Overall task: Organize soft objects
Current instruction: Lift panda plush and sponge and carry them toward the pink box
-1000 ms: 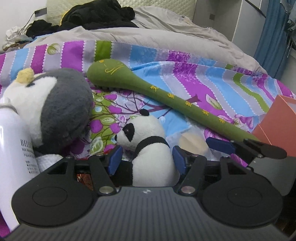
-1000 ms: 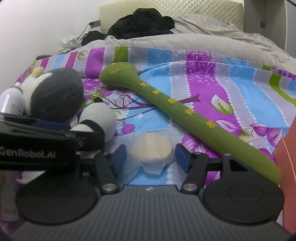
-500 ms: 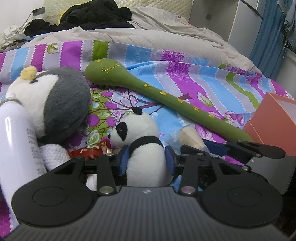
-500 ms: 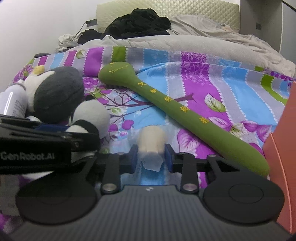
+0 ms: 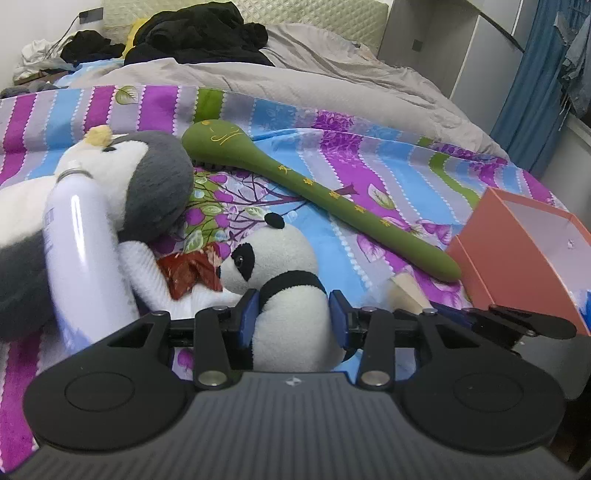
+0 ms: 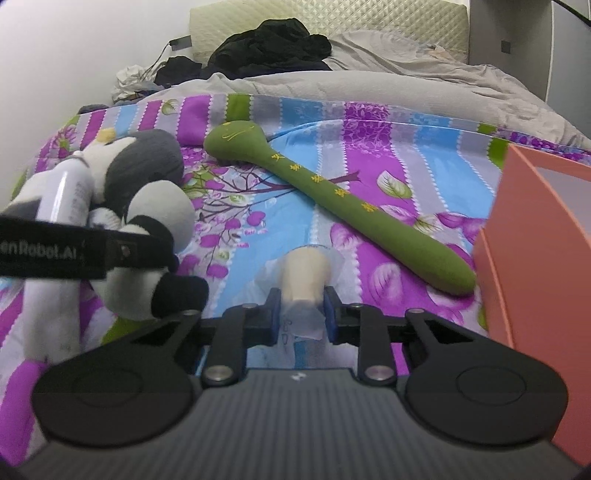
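Observation:
My left gripper (image 5: 293, 314) is shut on a small panda plush (image 5: 280, 254), pads pressing its body, and holds it just above the striped bedspread. The right gripper (image 6: 302, 310) has its jaws closing on a cream soft pad in a clear wrapper (image 6: 304, 273), and the blue pads squeeze its sides. The panda (image 6: 162, 210) also shows at the left of the right wrist view. A long green plush (image 5: 321, 195) lies diagonally across the bed beyond both grippers. A grey and white penguin plush (image 5: 147, 184) lies to the left.
A white spray bottle (image 5: 81, 251) leans against the penguin, with a red snack wrapper (image 5: 188, 269) beside it. An open orange box (image 6: 535, 258) stands at the right. A grey duvet (image 5: 295, 81) and dark clothes (image 5: 199, 33) cover the far end of the bed.
Both grippers closed, the left on the panda and the right on the cream pad. Both then rose and drew back with their objects, and the orange box came further into view.

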Demonstrator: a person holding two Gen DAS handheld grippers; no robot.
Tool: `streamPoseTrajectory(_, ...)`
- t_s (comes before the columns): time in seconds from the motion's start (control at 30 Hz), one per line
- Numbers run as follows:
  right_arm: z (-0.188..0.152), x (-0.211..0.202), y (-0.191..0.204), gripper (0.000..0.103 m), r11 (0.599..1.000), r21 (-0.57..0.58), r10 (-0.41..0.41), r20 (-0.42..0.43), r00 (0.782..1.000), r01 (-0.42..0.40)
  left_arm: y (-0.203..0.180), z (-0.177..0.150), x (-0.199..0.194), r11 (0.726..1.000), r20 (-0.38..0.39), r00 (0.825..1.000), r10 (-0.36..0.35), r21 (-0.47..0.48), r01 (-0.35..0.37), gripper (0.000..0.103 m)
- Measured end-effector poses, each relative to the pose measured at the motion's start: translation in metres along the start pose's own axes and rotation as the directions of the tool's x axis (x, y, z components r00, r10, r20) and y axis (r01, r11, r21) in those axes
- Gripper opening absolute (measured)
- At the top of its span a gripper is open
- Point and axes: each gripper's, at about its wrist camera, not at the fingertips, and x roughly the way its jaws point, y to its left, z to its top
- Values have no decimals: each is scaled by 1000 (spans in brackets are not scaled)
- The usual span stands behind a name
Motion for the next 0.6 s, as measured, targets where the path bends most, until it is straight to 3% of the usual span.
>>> streamPoseTrajectory(0.23, -18, -37, -2, 27, 1000, 15, 8, -13, 1000, -7, -5, -17, -33, 1000, -7, 1000, -12, -17, 12, 47)
streamPoseTrajectory(0.6, -54, -88, 7, 27, 999, 41, 29, -46, 999, -27, -14, -72, -74, 996, -42, 999, -34, -85, 31, 47)
